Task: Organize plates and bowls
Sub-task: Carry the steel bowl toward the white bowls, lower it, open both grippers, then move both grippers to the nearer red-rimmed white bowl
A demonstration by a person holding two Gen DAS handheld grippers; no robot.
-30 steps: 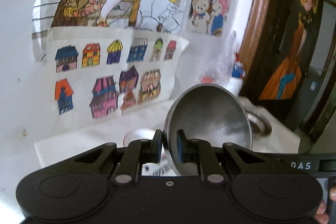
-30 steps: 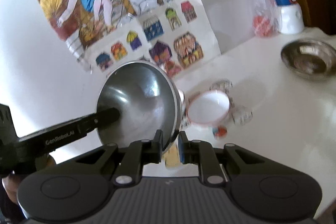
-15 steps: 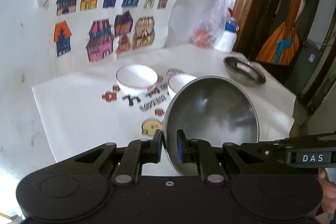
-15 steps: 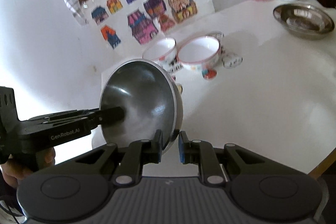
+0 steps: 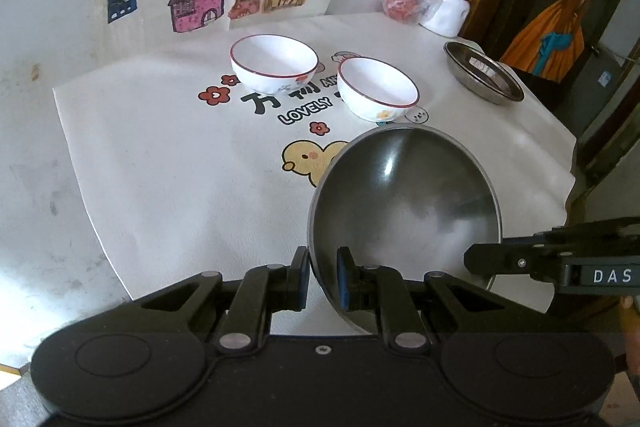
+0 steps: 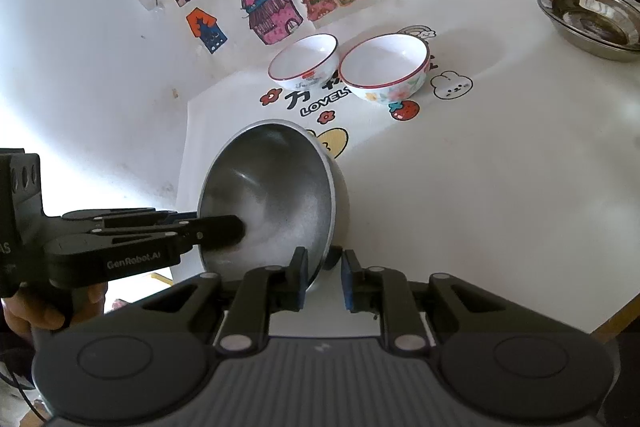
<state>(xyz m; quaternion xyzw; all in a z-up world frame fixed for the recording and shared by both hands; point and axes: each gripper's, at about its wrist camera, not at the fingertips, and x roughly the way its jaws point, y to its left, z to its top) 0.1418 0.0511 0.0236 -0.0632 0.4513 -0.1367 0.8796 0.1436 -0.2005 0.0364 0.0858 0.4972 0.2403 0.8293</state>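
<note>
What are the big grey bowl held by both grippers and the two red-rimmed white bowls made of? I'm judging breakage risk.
Big grey bowl: likely stainless steel, brushed, with dull highlights. Two red-rimmed white bowls: probably glazed ceramic, glossy; melamine possible.

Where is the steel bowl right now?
The steel bowl is tilted on edge between the left gripper and right gripper, each pinching its rim, near the table's front edge, in front of the two white bowls.

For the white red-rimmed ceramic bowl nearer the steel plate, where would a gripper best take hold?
Probably the thin rim wall of the white red-rimmed ceramic bowl, one finger inside, one outside. It sits upright and open. Come from the near side; the second white bowl crowds its left.
</note>
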